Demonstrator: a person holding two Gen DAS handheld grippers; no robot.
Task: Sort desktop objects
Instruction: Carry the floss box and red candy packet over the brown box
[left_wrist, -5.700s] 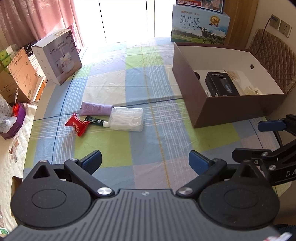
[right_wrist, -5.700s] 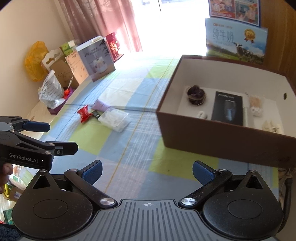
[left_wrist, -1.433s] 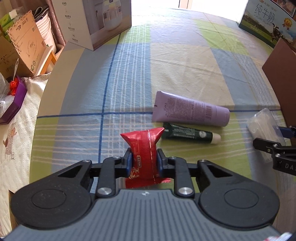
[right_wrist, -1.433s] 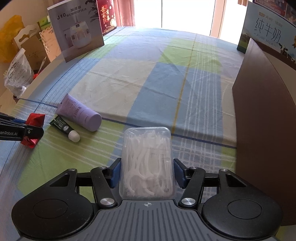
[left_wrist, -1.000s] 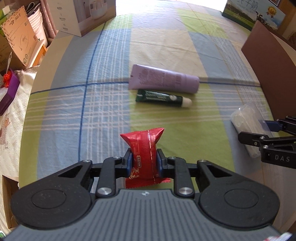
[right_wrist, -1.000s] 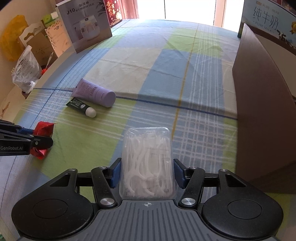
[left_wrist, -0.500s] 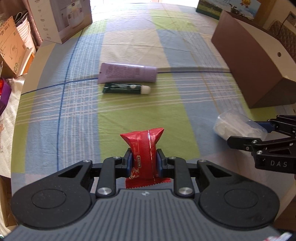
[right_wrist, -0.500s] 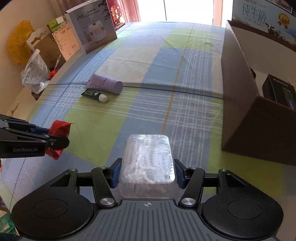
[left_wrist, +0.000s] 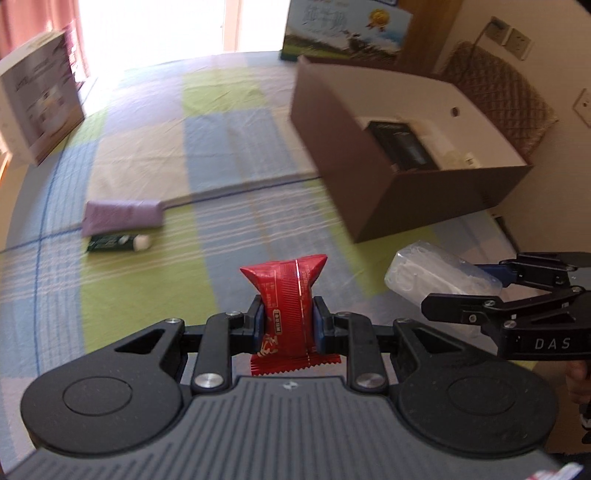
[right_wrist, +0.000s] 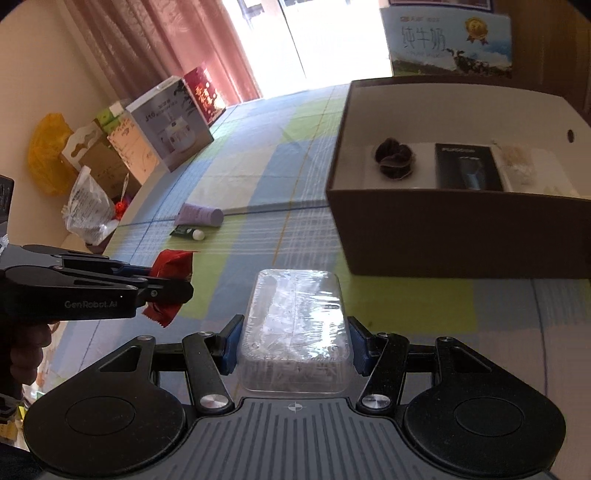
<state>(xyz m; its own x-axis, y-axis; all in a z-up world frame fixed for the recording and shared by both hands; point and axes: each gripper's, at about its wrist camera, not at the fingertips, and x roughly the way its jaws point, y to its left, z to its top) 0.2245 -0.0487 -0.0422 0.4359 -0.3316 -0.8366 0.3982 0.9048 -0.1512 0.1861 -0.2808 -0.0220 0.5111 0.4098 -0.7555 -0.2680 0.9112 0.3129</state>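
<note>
Both our hands are loaded, above the tablecloth (left_wrist: 229, 155).
Our left gripper (left_wrist: 288, 326) pinches a red packet (left_wrist: 290, 291); our right gripper (right_wrist: 293, 345) clamps a clear box (right_wrist: 295, 321).

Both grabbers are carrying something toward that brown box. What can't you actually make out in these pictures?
- Brown box: near wall hides part of its floor, right wrist view.
- Red packet: print blurred, left wrist view.
- Clear plastic case: contents lost in glare.
- Green tube: label too blurred.
</note>
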